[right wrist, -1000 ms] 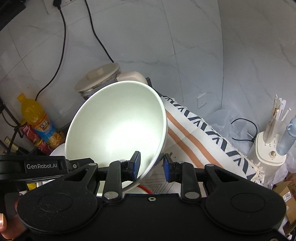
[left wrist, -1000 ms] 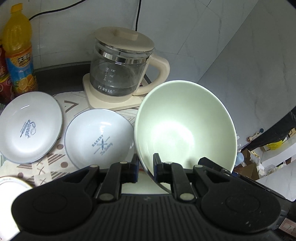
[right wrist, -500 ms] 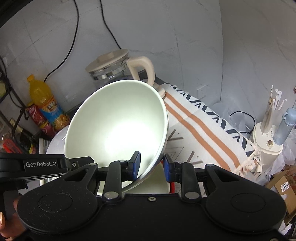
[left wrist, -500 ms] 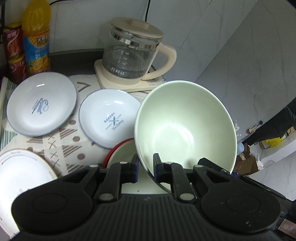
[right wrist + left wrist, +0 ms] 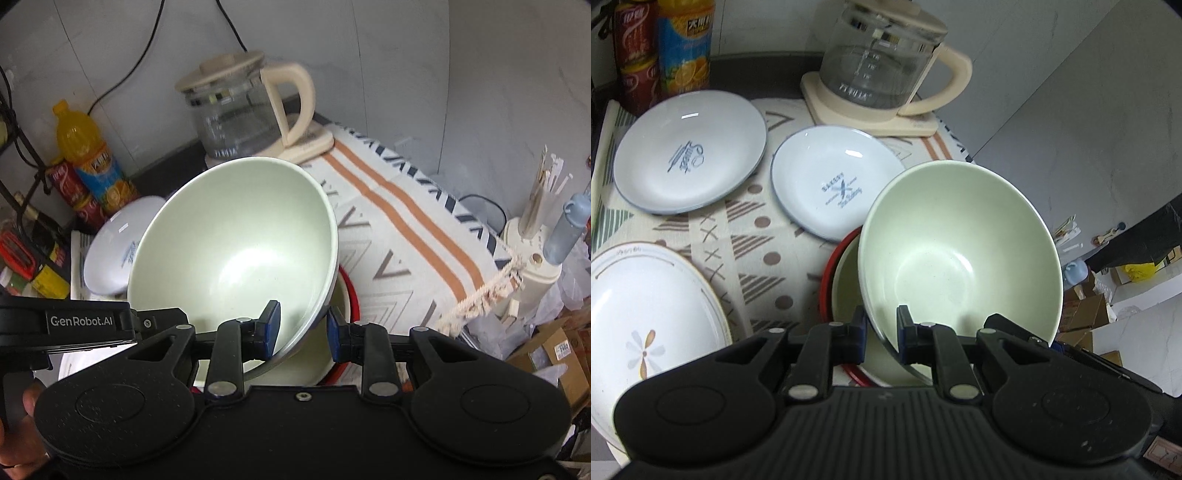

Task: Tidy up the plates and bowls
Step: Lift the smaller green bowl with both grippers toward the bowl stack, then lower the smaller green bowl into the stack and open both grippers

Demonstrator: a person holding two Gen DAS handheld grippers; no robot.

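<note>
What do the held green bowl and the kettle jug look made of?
Green bowl: probably melamine or glazed ceramic; smooth pale green inside with a soft sheen, and a thin rim gripped by both the left gripper and the right gripper. Kettle jug: clear glass body with printed level marks; cream lid, handle and base look like plastic.

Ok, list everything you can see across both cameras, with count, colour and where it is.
Held bowl: one, pale green, tilted, rim pinched by both grippers.
Lower bowl: one, red rim, pale inside, beneath it.
Printed plates: two, white, blue-rimmed, back of the cloth.
Flower plate: one, white, near left.
Kettle: one, glass and cream, rear.
Juice bottle: one, orange, rear left.
Cans: red, count unclear.
Cloth: one, patterned.
Left gripper, right gripper: black.
</note>
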